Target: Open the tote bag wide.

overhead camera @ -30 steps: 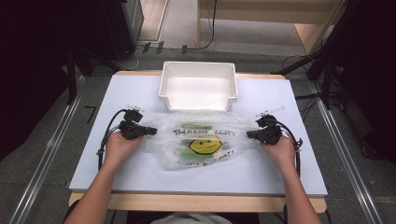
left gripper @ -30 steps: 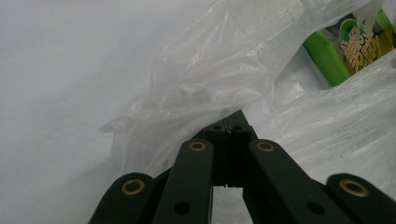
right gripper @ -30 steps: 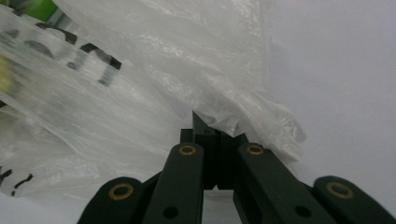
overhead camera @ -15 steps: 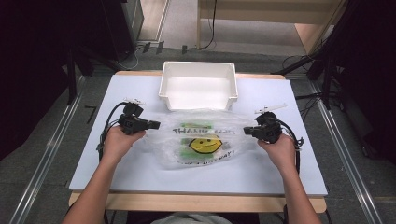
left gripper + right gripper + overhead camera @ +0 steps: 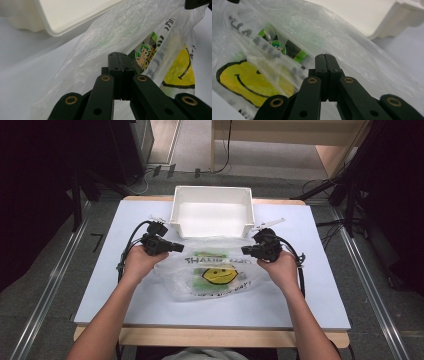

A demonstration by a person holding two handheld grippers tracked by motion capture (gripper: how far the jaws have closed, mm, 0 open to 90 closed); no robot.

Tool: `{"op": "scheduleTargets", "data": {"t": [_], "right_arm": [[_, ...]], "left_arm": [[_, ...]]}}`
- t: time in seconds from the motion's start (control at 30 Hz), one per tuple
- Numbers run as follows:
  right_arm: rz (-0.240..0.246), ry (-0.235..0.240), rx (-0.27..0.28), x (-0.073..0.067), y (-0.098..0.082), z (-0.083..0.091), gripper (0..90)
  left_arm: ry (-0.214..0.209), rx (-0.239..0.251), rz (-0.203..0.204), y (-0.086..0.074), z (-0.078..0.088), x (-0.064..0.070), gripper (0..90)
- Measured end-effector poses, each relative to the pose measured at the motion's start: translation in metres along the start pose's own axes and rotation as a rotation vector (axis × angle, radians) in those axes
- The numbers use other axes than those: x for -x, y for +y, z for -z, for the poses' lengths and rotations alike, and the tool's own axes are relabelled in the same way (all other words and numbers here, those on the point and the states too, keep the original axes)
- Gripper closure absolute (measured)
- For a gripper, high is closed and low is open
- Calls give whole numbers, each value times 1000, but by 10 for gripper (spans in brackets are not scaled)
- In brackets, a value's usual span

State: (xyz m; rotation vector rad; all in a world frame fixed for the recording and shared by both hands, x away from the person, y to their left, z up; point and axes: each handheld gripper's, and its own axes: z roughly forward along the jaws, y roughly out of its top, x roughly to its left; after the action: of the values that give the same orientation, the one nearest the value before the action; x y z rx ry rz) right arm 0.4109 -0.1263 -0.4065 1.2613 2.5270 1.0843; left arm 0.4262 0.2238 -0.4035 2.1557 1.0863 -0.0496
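left claw (image 5: 179,247): clamped on plastic bag (image 5: 215,275) edge, near side of white bin (image 5: 212,217) | right claw (image 5: 246,250): clamped on bag's opposite edge | bag: just before bin, on desk (image 5: 310,285)

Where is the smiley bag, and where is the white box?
smiley bag (image 5: 218,276), high view, on the yellow smiley face print.
white box (image 5: 212,218), high view, on its bare inside floor.

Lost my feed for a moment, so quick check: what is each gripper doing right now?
Left gripper: jaws closed, pinching the left edge of the plastic bag.
Right gripper: jaws closed, pinching the bag's right edge.
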Motion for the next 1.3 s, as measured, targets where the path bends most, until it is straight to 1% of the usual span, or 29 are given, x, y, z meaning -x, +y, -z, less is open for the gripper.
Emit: {"op": "scheduleTargets", "data": {"t": [0.07,0.17,0.23,0.33,0.4,0.47,0.57,0.63,0.67,0.73,0.77,0.83,0.9,0.97,1.03,1.07,1.1,1.17,1.23,1.3], "right_arm": [[5,1,3,-1,4,-7,900],[-1,7,0,1,8,-18,900],[-3,3,-11,3,8,-25,900],[-10,4,-31,5,7,-35,900],[-1,1,-48,6,5,-41,900],[-2,0,-57,6,4,-45,900],[4,1,-63,6,2,-50,900],[-3,10,-65,6,0,-52,900],[-8,11,-68,6,-1,-53,900],[-8,24,-67,5,-4,-54,900],[-9,30,-76,4,-5,-54,900],[3,33,-78,1,-8,-54,900],[4,41,-86,-2,-11,-54,900],[20,38,-93,-3,-11,-57,900],[17,37,-93,-4,-11,-59,900],[20,30,-92,-3,-10,-60,900],[13,23,-92,-3,-10,-60,900],[7,14,-91,-1,-9,-62,900],[18,0,-87,0,-7,-64,900],[19,-10,-79,1,-3,-65,900]], "left_arm": [[-2,-1,4,1,-7,-1,900],[-7,-11,2,1,-15,-1,900],[-9,-24,2,1,-22,0,900],[-5,-39,-1,-1,-28,-1,900],[-9,-50,-5,-4,-31,-1,900],[-9,-61,-10,-7,-35,1,900],[-10,-60,-12,-10,-39,1,900],[-20,-63,-12,-11,-41,2,900],[-17,-64,-18,-12,-42,3,900],[-33,-63,-23,-14,-42,5,900],[-43,-62,-23,-15,-41,7,900],[-50,-64,-44,-16,-41,13,900],[-45,-63,-56,-16,-44,17,900],[-30,-66,-60,-15,-49,16,900],[-5,-71,-52,-15,-52,13,900],[21,-77,-55,-15,-54,11,900],[45,-85,-59,-15,-55,10,900],[54,-88,-63,-14,-56,7,900],[62,-70,-50,-12,-56,5,900],[74,-58,-42,-9,-56,3,900]]}}
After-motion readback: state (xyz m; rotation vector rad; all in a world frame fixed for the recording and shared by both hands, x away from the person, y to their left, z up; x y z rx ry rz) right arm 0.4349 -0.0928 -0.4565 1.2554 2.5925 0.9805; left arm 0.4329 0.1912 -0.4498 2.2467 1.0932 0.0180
